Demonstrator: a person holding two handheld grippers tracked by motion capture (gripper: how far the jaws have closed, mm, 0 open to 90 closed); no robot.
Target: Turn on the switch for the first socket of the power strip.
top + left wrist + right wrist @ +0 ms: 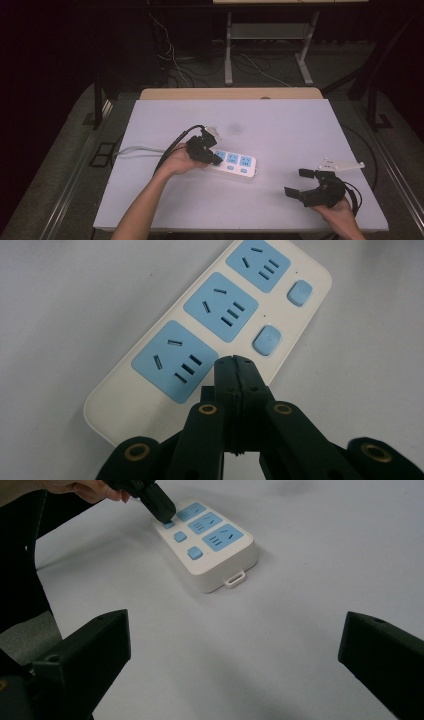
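The left claw [235, 365], jaws pressed together on nothing, has its tip on the near switch end of the white power strip [150, 405], beside the first blue socket [175, 362]. Pushed off-centre, the tip could skid off a blue button [267, 340] and shove the strip across the counter [280, 125]. The right claw [300, 181] hangs wide open, empty, well apart from the strip.
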